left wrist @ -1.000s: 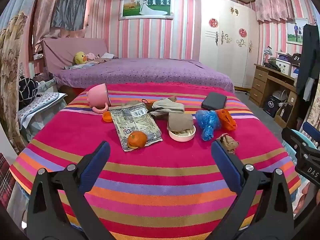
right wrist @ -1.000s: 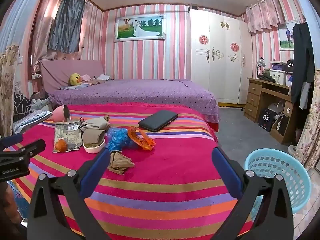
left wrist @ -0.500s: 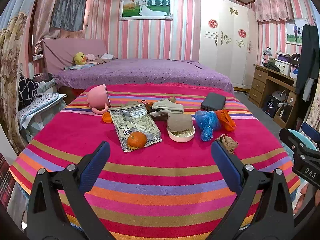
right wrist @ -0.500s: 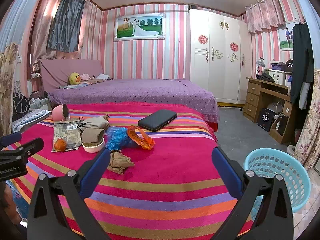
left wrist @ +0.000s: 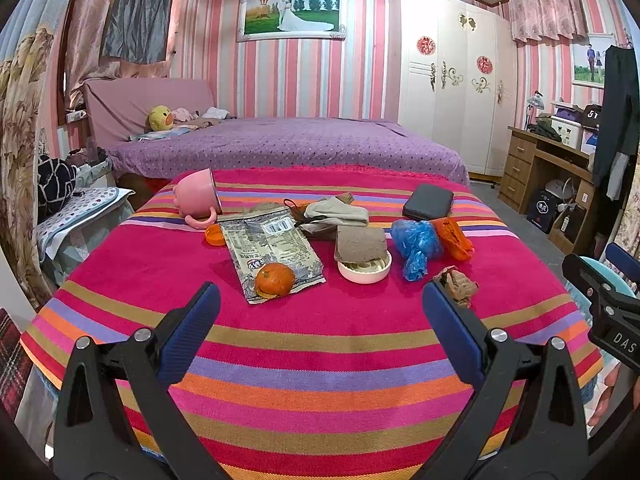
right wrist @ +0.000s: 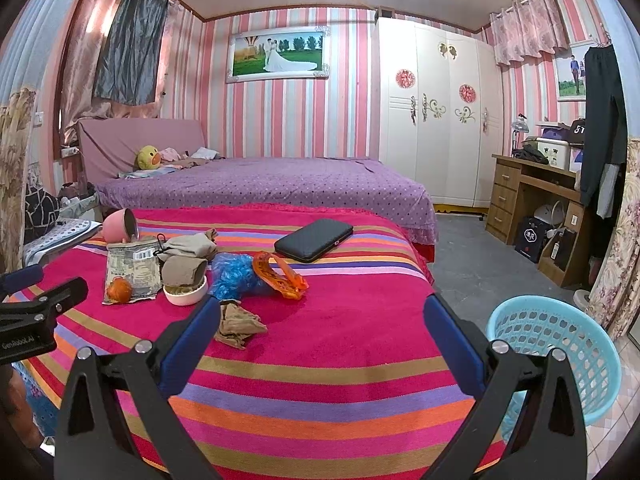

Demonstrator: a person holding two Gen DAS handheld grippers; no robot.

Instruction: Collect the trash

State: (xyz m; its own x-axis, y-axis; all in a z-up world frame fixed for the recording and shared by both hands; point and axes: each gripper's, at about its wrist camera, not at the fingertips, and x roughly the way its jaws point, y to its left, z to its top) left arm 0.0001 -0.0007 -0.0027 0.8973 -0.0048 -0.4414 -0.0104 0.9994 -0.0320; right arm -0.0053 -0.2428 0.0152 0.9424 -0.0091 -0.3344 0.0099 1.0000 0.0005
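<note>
L claw (left wrist: 320, 312): black plastic arms, triangular cutouts, blue ribbed pads, silver screws near pad bases | R claw (right wrist: 322, 320): same build, black w/ blue pads, silver screws | white lettering: "DAS…" on R claw body in L view, "GenRobot.AI" on L claw body in R view

slight drift of right gripper (right wrist: 322, 332)

A coarse woven striped cloth (left wrist: 320, 360) is covering the table, looking matt and rough. The silvery snack wrapper (left wrist: 272, 248) is showing a crinkled glossy foil, while the blue bag (left wrist: 416, 244) is looking like thin shiny plastic. The basket (right wrist: 560, 344) is appearing as smooth moulded plastic lattice.
</note>
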